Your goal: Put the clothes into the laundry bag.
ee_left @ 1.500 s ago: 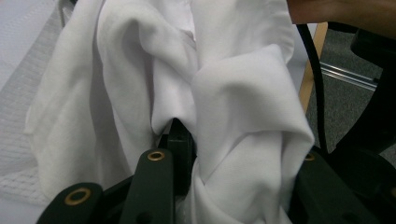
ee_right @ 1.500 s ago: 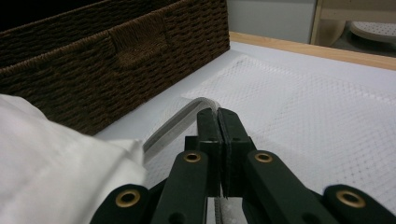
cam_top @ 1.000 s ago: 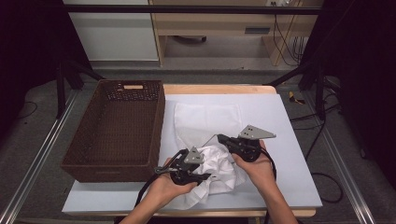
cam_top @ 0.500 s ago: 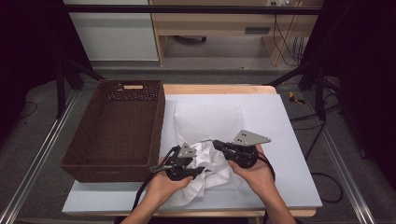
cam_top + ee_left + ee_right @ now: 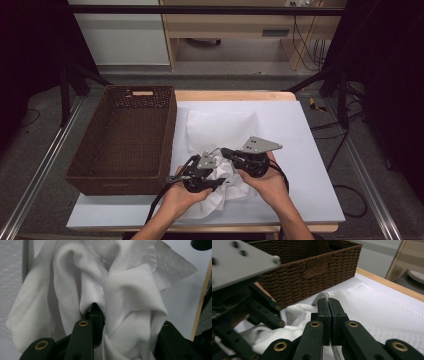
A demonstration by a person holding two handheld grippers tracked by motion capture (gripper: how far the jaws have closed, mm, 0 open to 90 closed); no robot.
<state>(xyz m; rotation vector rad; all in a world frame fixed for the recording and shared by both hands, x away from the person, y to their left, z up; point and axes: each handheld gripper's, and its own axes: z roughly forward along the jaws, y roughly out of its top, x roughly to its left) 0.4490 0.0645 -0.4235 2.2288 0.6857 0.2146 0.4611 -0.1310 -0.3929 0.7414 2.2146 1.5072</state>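
A white cloth lies on the table, its far part flat (image 5: 220, 127) and its near part bunched up (image 5: 222, 187) between the person's hands. My left gripper (image 5: 200, 170) is shut on a thick bundle of that cloth (image 5: 130, 290), which hides one jaw. My right gripper (image 5: 231, 153) sits just right of it, jaws pressed together on a thin edge of the cloth (image 5: 323, 296). In the right gripper view the right gripper (image 5: 329, 302) points toward the basket, with the left gripper's black linkage (image 5: 262, 312) close at its left.
A brown wicker basket (image 5: 125, 135) stands empty along the table's left side, close to the cloth (image 5: 312, 265). The white table top (image 5: 305, 165) stretches to the right of the hands. Its wooden edge (image 5: 230, 95) runs along the far side.
My right gripper has shifted a little to the left, closer to the left gripper, with the cloth edge still in it. The left gripper has barely moved.
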